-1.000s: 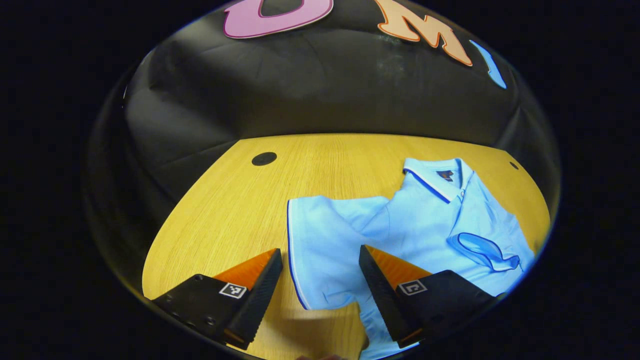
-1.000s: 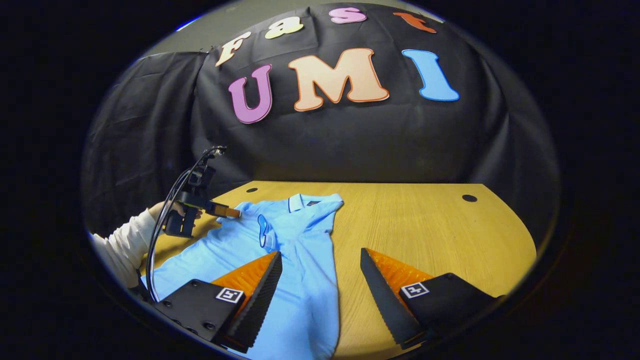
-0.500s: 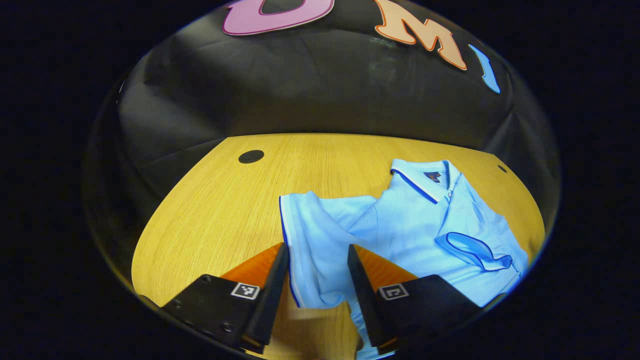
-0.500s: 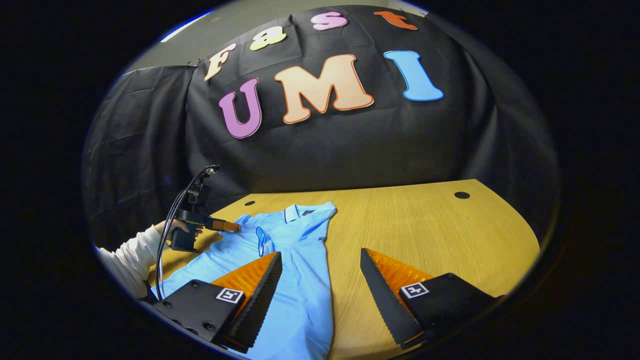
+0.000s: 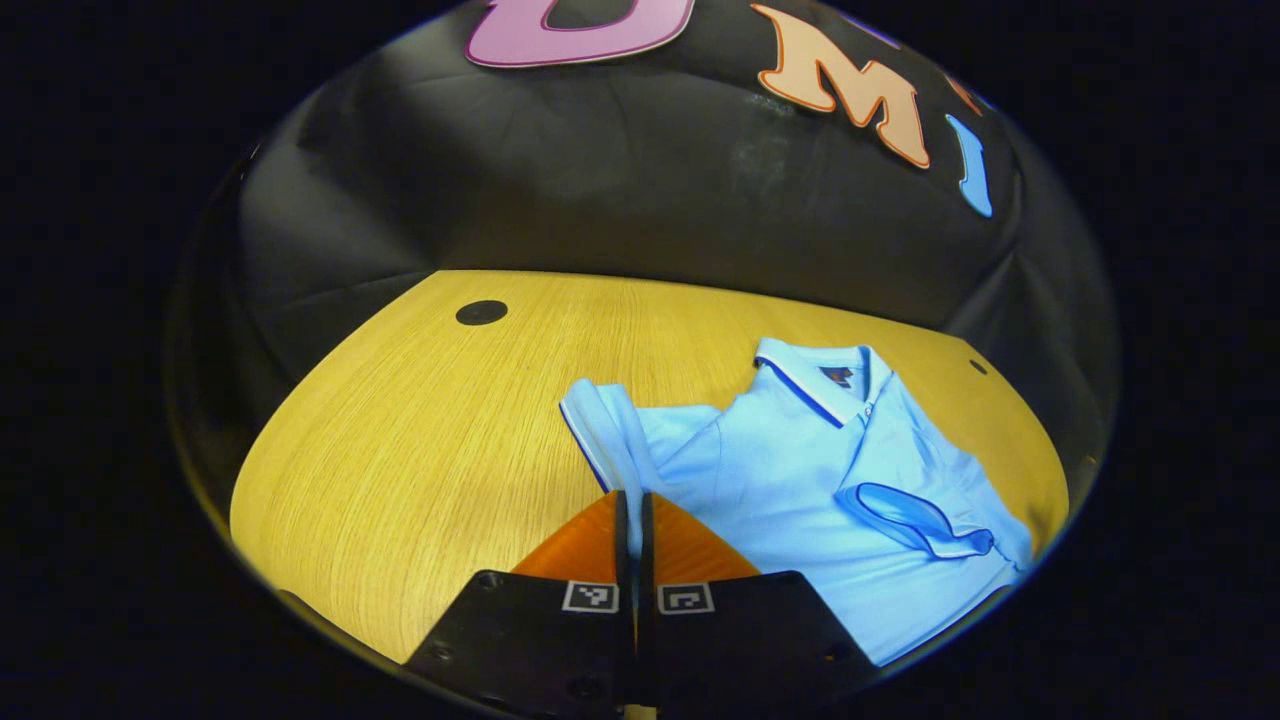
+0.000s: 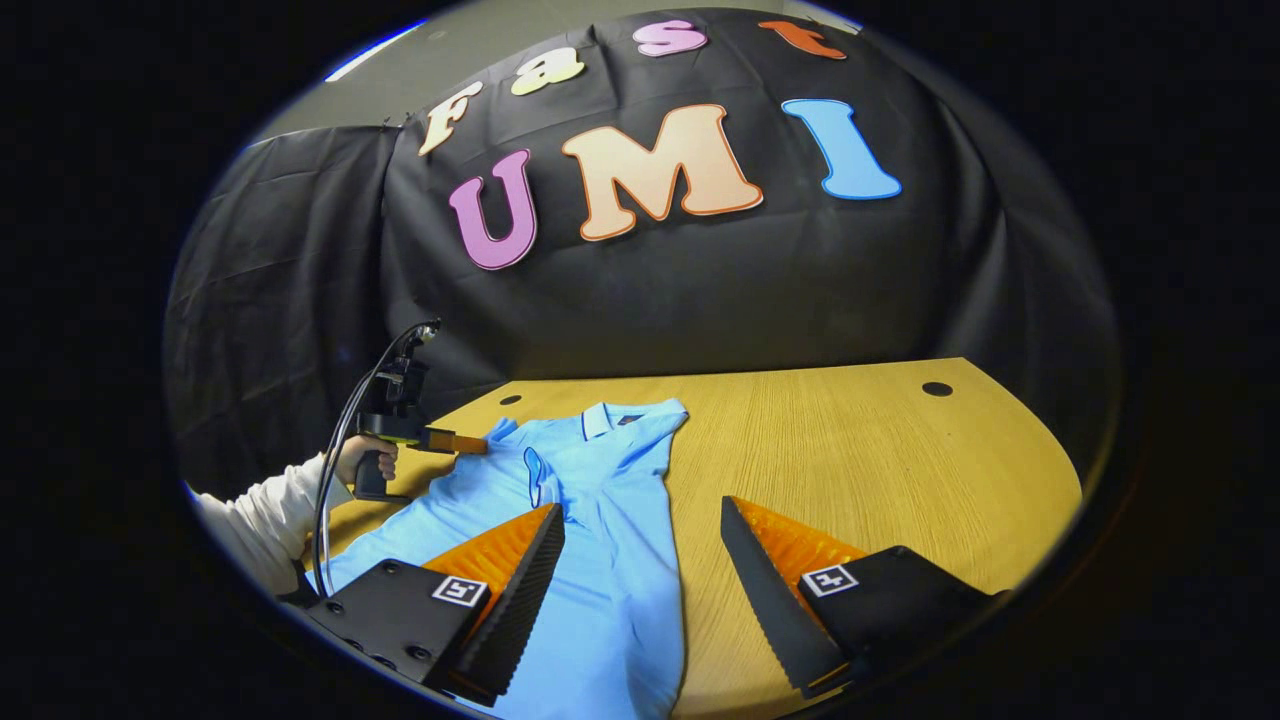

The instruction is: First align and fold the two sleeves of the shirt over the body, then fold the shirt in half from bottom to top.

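Spreading across the yellow wooden table (image 6: 850,450), the light blue polo shirt (image 5: 800,470) lies flat, one sleeve (image 5: 915,515) folded over its body. The left gripper (image 5: 631,510), in a white-sleeved hand (image 6: 365,462), is clenched on the other sleeve (image 5: 605,430), lifting its edge; the right gripper (image 6: 640,530) hovers with jaws spread wide above the shirt's lower part

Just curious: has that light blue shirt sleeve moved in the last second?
Yes. The light blue shirt sleeve has been gathered inward toward the collar, its flat spread now bunched between the closed left gripper.
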{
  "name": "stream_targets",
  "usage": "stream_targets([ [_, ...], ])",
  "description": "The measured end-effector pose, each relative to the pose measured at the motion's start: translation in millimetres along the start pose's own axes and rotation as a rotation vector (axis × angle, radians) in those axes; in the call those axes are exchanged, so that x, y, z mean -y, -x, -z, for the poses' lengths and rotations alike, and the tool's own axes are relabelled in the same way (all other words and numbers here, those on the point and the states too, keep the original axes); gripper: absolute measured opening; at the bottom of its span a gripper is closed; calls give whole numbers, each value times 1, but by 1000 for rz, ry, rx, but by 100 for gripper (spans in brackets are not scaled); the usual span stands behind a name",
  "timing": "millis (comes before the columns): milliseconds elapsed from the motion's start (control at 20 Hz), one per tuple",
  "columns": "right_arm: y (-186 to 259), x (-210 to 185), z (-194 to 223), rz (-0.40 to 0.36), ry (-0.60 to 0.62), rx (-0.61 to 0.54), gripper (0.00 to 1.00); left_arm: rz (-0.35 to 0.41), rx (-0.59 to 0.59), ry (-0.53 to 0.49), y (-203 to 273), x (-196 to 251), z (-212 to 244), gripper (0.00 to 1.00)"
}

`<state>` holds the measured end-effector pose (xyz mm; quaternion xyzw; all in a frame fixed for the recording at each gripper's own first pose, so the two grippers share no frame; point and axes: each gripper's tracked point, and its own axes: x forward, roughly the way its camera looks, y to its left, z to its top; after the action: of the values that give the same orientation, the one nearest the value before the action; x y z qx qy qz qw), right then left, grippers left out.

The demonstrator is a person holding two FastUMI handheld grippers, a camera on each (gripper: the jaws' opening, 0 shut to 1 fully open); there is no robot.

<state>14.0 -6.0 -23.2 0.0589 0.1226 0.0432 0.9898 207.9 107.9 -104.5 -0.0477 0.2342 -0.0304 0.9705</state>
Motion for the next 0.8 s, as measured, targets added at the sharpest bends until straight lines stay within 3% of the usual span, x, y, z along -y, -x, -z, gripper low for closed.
stream_targets([
  [300, 3, 1, -4, 4, 0, 16, 98, 77, 86, 11, 22, 30, -32, 0],
  [550, 3, 3, -3, 9, -6, 11, 98, 203, 131, -18, 52, 89, -59, 0],
  [800, 7, -4, -5, 1, -7, 22, 98, 302, 148, -152, 70, 159, -56, 0],
])
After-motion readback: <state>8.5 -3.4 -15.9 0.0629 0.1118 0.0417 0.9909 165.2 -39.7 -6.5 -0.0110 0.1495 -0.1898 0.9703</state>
